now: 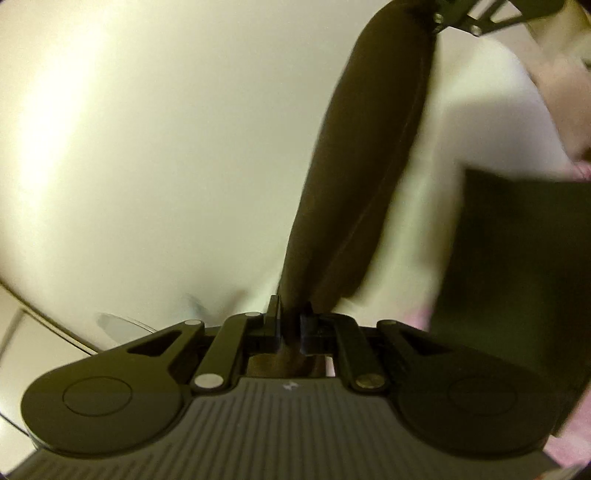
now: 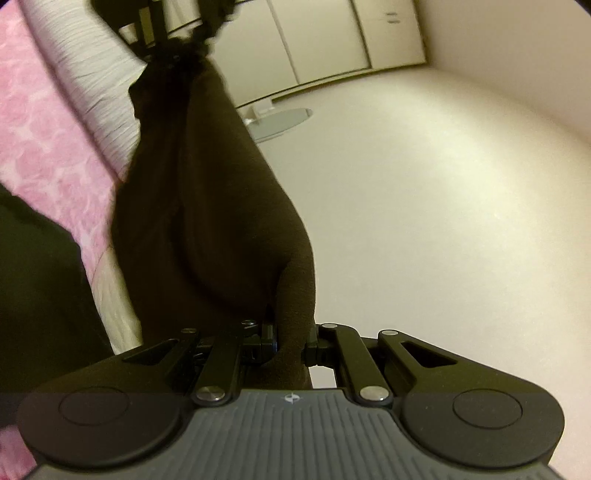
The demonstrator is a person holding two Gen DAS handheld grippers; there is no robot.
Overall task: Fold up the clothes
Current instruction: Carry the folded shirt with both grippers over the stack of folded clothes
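A dark brown garment (image 1: 365,166) hangs in the air, stretched as a narrow band between my two grippers. In the left wrist view my left gripper (image 1: 291,325) is shut on one end of it, and the cloth runs up and to the right to the other gripper (image 1: 448,16) at the top edge. In the right wrist view my right gripper (image 2: 293,341) is shut on the other end of the garment (image 2: 207,206). From there the cloth rises to the left gripper (image 2: 173,51), which pinches a bunched end near the top.
A pink flowered bedspread (image 2: 44,122) and a white ribbed cover (image 2: 85,62) lie to the left. A plain cream wall (image 2: 424,203) and white cabinet doors (image 2: 325,37) stand beyond. A person's arm (image 1: 561,62) and dark clothing (image 1: 517,266) fill the right side.
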